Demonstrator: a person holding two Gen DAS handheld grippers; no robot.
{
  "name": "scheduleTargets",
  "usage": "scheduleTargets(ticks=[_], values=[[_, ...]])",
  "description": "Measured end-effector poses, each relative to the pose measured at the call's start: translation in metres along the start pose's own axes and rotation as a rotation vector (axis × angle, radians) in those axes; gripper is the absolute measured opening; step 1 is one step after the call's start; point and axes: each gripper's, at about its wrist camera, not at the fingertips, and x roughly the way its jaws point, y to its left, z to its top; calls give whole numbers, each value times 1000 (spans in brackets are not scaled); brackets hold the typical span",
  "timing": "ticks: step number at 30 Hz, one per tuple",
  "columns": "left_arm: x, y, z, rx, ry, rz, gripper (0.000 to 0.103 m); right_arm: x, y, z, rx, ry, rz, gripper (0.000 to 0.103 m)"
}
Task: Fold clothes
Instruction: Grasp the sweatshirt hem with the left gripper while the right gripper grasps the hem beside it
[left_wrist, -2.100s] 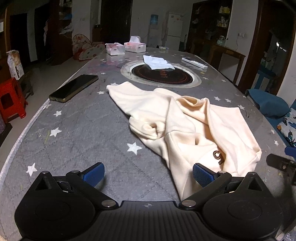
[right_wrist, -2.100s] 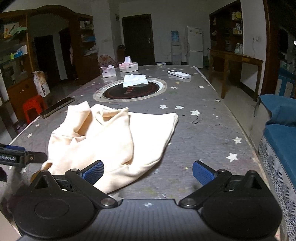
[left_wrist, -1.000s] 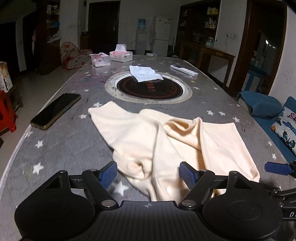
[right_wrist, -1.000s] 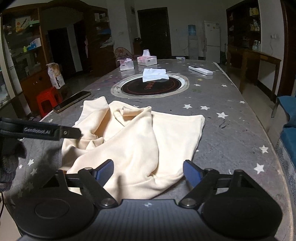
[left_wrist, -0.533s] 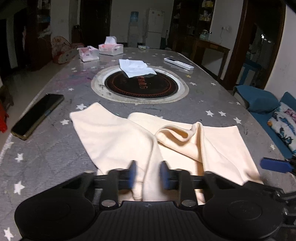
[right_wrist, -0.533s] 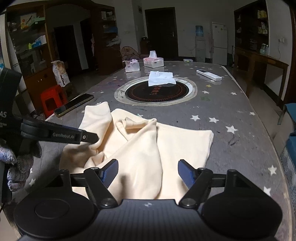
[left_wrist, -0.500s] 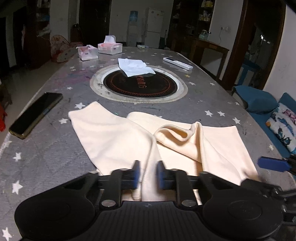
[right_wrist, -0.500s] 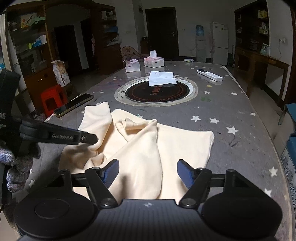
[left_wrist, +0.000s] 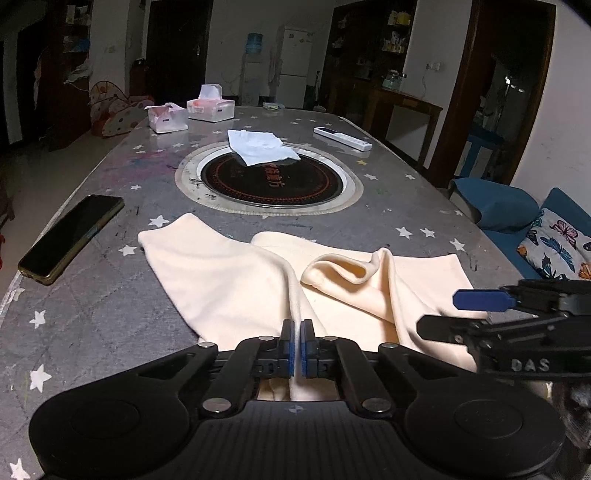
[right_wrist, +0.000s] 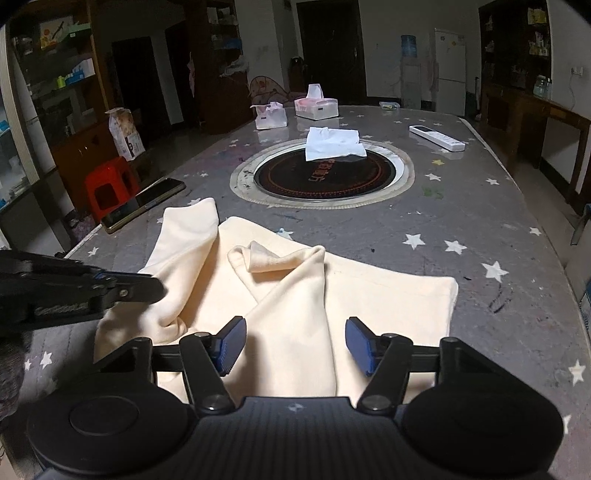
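Garment (left_wrist: 236, 291) hem hidden under left gripper (left_wrist: 297, 349)

- You see the crumpled cream cotton garment (left_wrist: 236, 284) lying on the grey star-printed table (left_wrist: 110, 314).
- Behind it sits the round black inset hotplate (left_wrist: 271, 181); left, the dark slab phone (left_wrist: 72, 238).

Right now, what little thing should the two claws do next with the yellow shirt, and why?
Probably the right claw should close on the fold of the cream shirt between its open blue pads. The left claw is already shut on a ridge of the same cloth, and the shirt lies crumpled on the star-patterned table, so likely both need a grip to lift and spread it flat.
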Motion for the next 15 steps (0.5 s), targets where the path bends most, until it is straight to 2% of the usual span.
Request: scheduleTargets(ticks=[6,15], values=[[-14,7,-4,-12,-23,1,3,18,-2,11,1,17,10,52],[-38,18,-16,-54,-43,5,3,53,1,27,0,54,15,50]])
